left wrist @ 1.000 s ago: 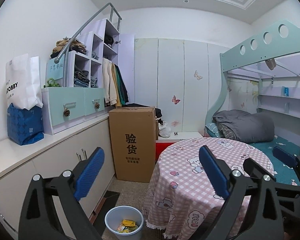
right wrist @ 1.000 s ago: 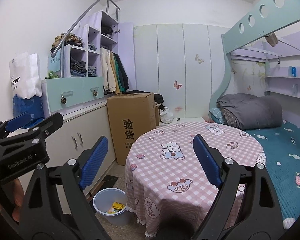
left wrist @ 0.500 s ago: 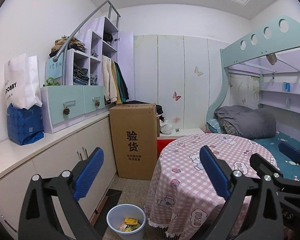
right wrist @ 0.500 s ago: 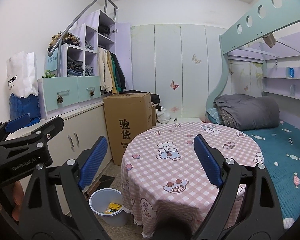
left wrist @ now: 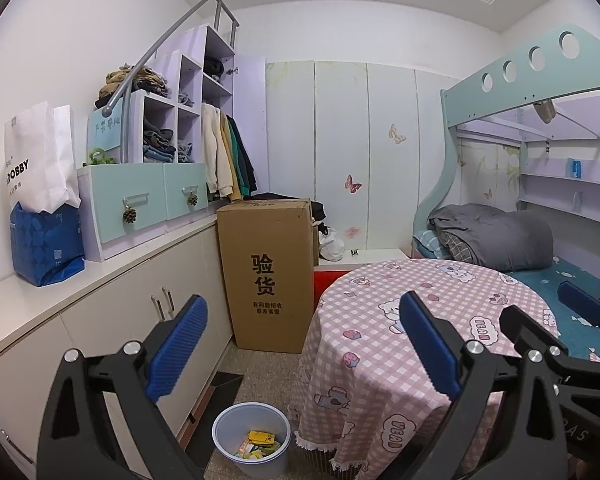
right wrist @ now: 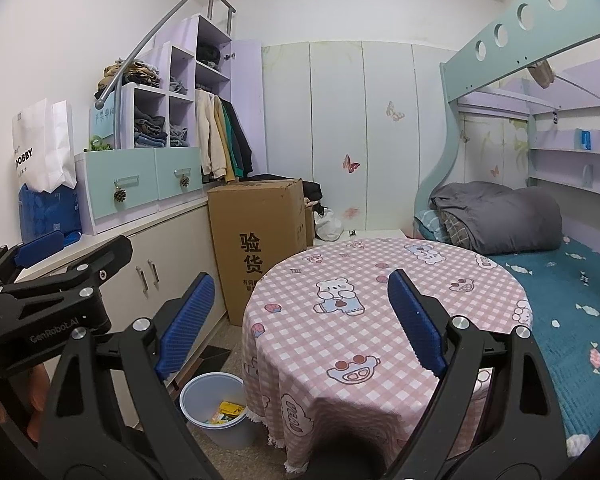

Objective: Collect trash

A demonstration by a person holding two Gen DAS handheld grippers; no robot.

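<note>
Both claws — left claw (left wrist: 300,348), right claw (right wrist: 300,320) — gape empty; table (right wrist: 380,320) crowds bin (right wrist: 212,412), cardboard box (right wrist: 256,240) behind.

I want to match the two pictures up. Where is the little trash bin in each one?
Left wrist view: the trash bin sits at the bottom centre, on the floor left of the round table.
Right wrist view: the trash bin sits at the bottom, left of centre, by the tablecloth's hanging edge.
Shared landmark: the tall cardboard box stands behind the bin in both.
</note>
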